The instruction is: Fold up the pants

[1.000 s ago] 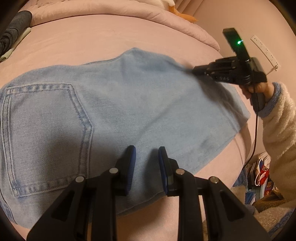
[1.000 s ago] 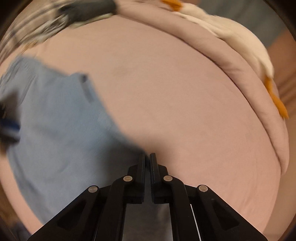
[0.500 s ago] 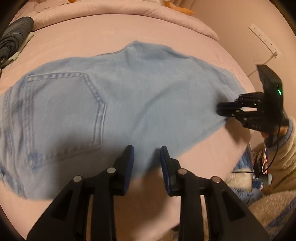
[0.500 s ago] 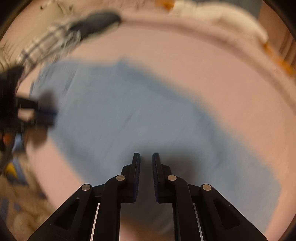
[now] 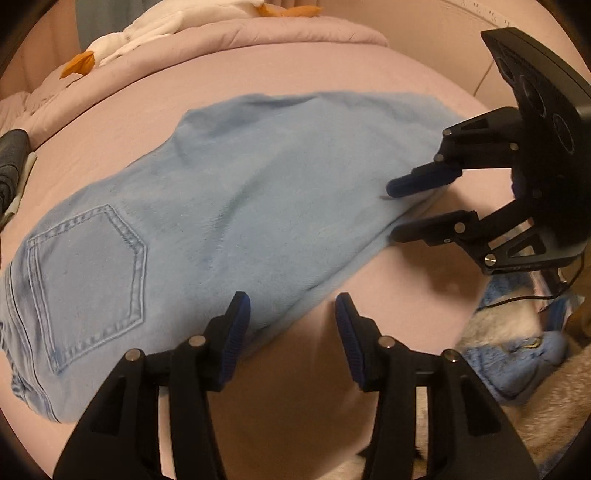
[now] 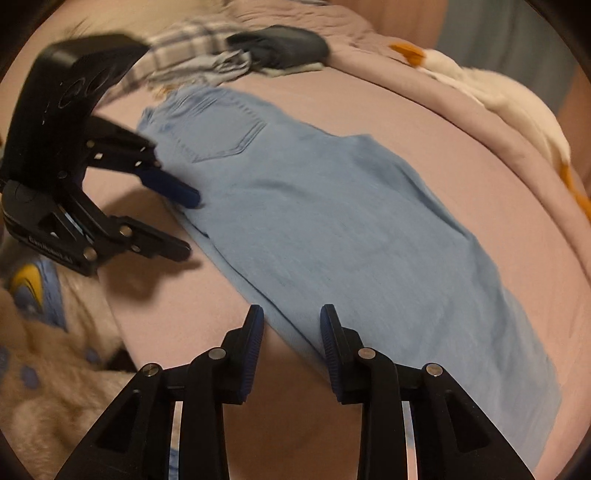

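Two grippers are seen at the near edge of a pink bed (image 5: 303,66), where light-blue pants (image 5: 229,206) are laid flat, folded lengthwise with a back pocket (image 5: 88,273) facing up. At the far left of the left wrist view, dark folded clothes (image 5: 11,162) are found on the bed. Next, the left gripper (image 5: 291,325) is held with its fingers spread wide, one fingertip over the pants' near edge and the other over bare bedding; nothing is gripped. Further right, the right gripper (image 5: 391,210) is likewise spread apart, its upper finger (image 5: 421,181) placed over the cloth and the lower one beside the edge. Along the back of the bed, a white stuffed goose (image 5: 147,26) is laid on a rolled blanket.
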Demonstrator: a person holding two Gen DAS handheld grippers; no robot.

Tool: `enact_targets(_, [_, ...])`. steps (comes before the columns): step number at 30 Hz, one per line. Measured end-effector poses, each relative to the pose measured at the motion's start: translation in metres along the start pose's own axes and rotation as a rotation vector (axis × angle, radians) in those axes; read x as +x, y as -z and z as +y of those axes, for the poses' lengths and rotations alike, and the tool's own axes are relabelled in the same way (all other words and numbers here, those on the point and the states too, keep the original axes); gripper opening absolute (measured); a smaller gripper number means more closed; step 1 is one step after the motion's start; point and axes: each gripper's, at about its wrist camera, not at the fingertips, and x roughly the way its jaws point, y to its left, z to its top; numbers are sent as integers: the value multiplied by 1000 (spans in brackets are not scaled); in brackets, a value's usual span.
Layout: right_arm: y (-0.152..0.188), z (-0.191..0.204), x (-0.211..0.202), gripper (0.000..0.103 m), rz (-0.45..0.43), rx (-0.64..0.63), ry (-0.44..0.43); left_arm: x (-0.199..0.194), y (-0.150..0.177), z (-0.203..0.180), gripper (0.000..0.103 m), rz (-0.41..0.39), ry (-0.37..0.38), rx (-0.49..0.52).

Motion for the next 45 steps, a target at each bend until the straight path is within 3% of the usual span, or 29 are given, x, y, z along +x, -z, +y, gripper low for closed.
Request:
enact_targets(3, [-5, 11, 13, 30, 28, -35, 20, -1, -2, 10, 45, -2, 30, -28])
enact_targets(7, [-13, 4, 19, 26, 18, -12, 17, 6, -4, 15, 41, 0, 5, -30])
enact_targets(9, [-9, 4, 13, 14, 5, -3, 9, 7, -5, 15, 21, -11, 17, -23])
enact_targets(11, [-6, 3, 10, 9, -6, -10, 6, 3, -5, 13, 11, -29, 36, -13])
enact_targets(18, [9, 11, -4, 6, -26, -12, -22, -5, 11, 2, 10, -19, 22, 73])
enact_targets(23, [14, 11, 7, 6, 2, 32, -37, -14, 8, 6, 14, -18, 3, 47])
enact_targets(25, [11, 6, -1, 12, -10, 87, -75, -28, 8, 10, 16, -58, 36, 32])
enact_targets(28, [14, -6, -22, 13, -94, 162, -123, -38, 5, 25, 33, -124, 96, -59])
enact_targets(32, [25, -32, -17, 13, -132, 337, -82, -24, 0, 58, 34, -135, 53, -221])
enact_targets(34, [30, -37, -1, 13, -89, 393, -41, -11, 3, 70, 28, -89, -50, -264])
enact_targets(35, [33, -34, 9, 13, -71, 394, -43, -7, 9, 79, 11, -75, -59, -284])
enact_targets(36, [35, -30, 11, 13, -77, 383, -29, -8, 9, 83, 6, -84, -48, -306])
enact_targets(38, [39, -26, 7, 13, -90, 378, -33, -17, 18, 98, 6, -99, -7, -382])
enact_targets(40, [44, -30, -3, 13, -93, 400, -80, -28, 29, 115, 4, -111, -57, -449])
enact_targets(41, [51, -37, -11, 13, -103, 429, -87, -32, 33, 123, 3, -117, -40, -487])
enact_targets(43, [68, -56, -26, 13, -128, 511, -16, -39, 40, 132, 3, -130, -29, -538])
enact_targets(45, [100, -91, -46, 13, -167, 689, 81, -44, 43, 136, 3, -130, -50, -563])
